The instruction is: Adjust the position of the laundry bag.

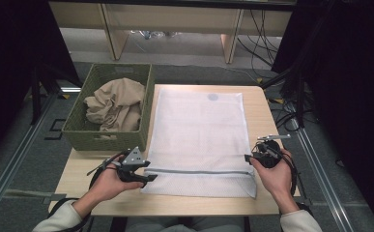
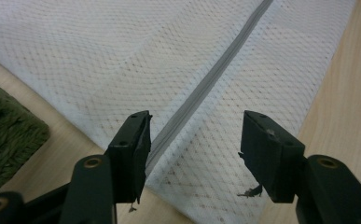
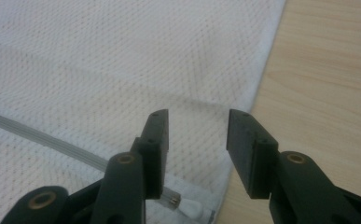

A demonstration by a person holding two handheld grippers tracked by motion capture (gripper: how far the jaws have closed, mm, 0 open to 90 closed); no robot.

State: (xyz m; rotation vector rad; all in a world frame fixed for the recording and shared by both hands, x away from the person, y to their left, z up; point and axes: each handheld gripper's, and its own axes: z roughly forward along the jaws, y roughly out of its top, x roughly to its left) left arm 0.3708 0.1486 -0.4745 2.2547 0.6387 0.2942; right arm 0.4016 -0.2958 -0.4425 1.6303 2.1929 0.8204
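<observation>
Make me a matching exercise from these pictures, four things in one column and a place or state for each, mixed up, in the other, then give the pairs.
Things:
1. beige cloth
2. white mesh bag
3. left gripper
4. right gripper

Places or states:
A. open, at the bag's right edge by the zip pull
B. crumpled inside the green basket
C. open, over the left end of the grey zip
D. spread flat on the wooden table

Pairs: 1-B, 2-D, 3-C, 4-A
</observation>
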